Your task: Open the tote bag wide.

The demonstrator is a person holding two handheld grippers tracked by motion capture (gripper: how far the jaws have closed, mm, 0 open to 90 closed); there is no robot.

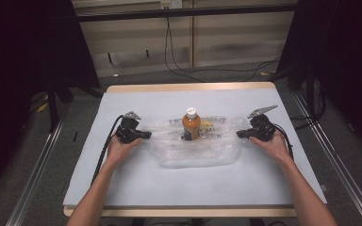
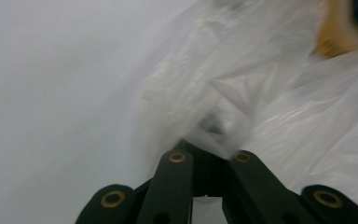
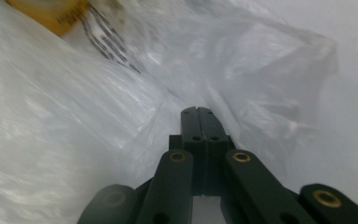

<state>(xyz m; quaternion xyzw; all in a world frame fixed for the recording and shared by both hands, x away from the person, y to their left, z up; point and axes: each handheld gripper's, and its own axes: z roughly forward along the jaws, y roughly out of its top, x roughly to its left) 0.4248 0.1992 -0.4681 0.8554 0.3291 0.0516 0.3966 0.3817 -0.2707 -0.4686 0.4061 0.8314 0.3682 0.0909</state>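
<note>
A clear plastic bag [image 1: 193,153] lies crumpled on the middle of the table. An orange bottle [image 1: 191,125] with a white cap stands upright in it. My left gripper [image 1: 147,135] is at the bag's left edge and shut on a bunch of the film; in the left gripper view the plastic bag [image 2: 284,121] covers the tips of that gripper [image 2: 209,145]. My right gripper [image 1: 239,134] is at the bag's right edge, its jaws pressed together on the thin film. The right gripper [image 3: 198,112] points into the bag [image 3: 51,121], with the bottle [image 3: 51,11] at the top left.
A pale grey sheet [image 1: 136,183] covers the wooden table [image 1: 188,87]. Metal rails [image 1: 37,165] run along both sides of the table. Cables [image 1: 179,66] trail over the floor behind it. Black curtains hang at the left and right.
</note>
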